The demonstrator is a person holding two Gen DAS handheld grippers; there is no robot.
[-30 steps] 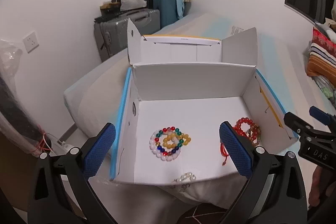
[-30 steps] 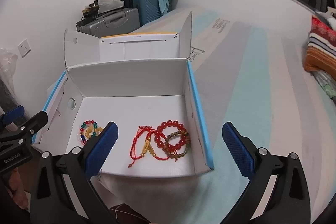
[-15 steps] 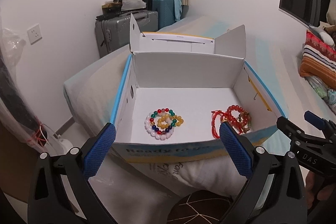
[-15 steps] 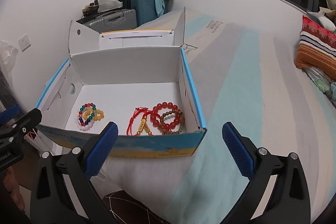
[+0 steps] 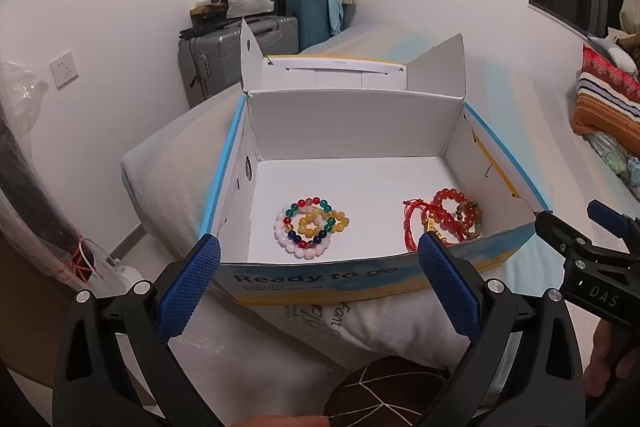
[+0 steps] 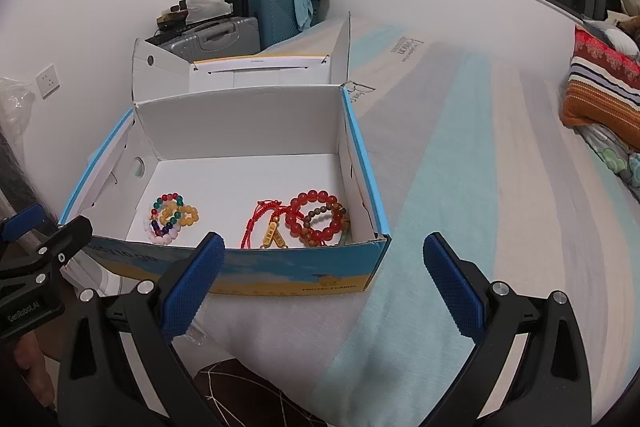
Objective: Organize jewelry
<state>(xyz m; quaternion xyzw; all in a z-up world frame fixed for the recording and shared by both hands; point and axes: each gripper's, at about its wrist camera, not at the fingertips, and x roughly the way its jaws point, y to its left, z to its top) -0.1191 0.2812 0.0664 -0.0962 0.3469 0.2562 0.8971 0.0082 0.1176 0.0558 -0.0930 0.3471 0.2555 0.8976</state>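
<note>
In front of you the white-lined cardboard box (image 5: 352, 131) carries blue edges and a blue-and-yellow printed front. On its floor, left, lies the multicoloured bead bracelet cluster (image 5: 310, 227) of white, yellow, green, red, navy; right, the red and brown bracelet pile (image 5: 448, 219). Beyond the box, a teal suitcase (image 6: 276, 15).

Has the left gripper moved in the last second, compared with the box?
Yes. The left gripper has pulled back from the box: its printed front wall, out of sight before, now shows, and the bracelets sit farther off.
</note>
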